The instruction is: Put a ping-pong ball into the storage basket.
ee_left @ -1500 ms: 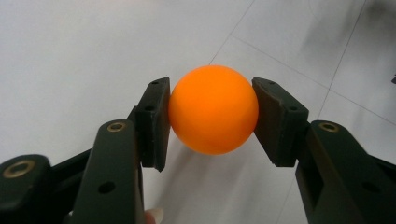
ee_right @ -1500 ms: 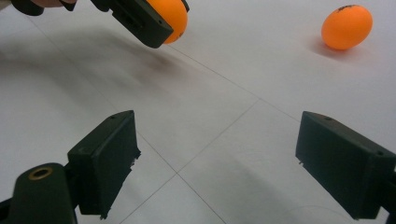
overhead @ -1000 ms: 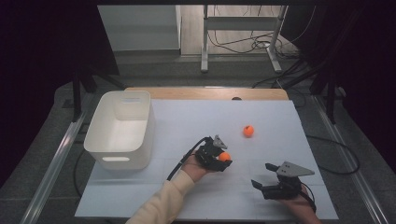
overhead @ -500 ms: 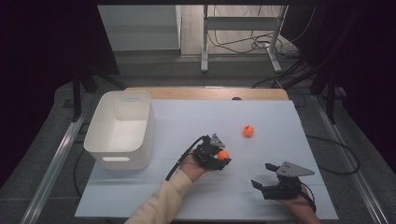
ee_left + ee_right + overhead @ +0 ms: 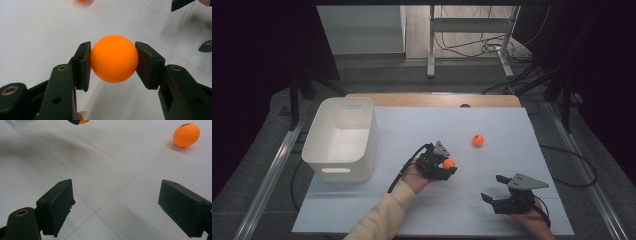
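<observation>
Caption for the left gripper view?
Left gripper clamps an orange ball above the white table.

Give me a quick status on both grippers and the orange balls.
Left gripper shut on orange ball. Right gripper open, empty. Second orange ball loose on table. Path to white bin clear.

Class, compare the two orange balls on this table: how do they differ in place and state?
The near orange ball is clamped between the left claw's pads; the far orange ball lies free on the white table. The near one is raised off the surface; the far one rests on it. Both are orange and similar in size.
</observation>
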A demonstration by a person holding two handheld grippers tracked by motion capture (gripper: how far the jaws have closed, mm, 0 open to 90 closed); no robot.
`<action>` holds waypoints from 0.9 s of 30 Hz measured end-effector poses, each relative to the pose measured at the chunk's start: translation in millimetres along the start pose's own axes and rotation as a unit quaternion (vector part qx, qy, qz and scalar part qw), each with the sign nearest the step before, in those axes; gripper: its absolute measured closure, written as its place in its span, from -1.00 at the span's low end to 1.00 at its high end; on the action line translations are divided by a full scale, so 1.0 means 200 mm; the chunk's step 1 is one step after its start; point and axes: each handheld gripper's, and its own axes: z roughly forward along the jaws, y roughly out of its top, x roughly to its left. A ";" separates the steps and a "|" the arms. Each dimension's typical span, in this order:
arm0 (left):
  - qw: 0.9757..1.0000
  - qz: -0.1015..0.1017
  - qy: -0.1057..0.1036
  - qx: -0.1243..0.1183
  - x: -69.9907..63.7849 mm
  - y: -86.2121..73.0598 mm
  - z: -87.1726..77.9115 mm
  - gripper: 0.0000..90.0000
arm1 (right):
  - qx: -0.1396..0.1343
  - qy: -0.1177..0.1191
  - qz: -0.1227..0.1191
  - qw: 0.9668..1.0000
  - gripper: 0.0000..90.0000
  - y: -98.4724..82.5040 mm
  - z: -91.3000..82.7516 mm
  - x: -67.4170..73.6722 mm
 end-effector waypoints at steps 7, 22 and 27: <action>1.000 0.000 0.005 -0.008 0.01 0.00 -0.04 0.10 | -0.001 0.000 0.001 1.000 -0.70 0.00 0.00 0.00; 1.000 0.000 0.015 -0.025 0.03 0.01 -0.11 0.10 | -0.001 0.000 -0.001 1.000 -0.70 0.00 0.00 0.00; 0.999 0.001 0.018 -0.031 0.04 0.01 -0.13 0.10 | -0.001 0.000 -0.002 1.000 -0.70 0.00 0.00 0.00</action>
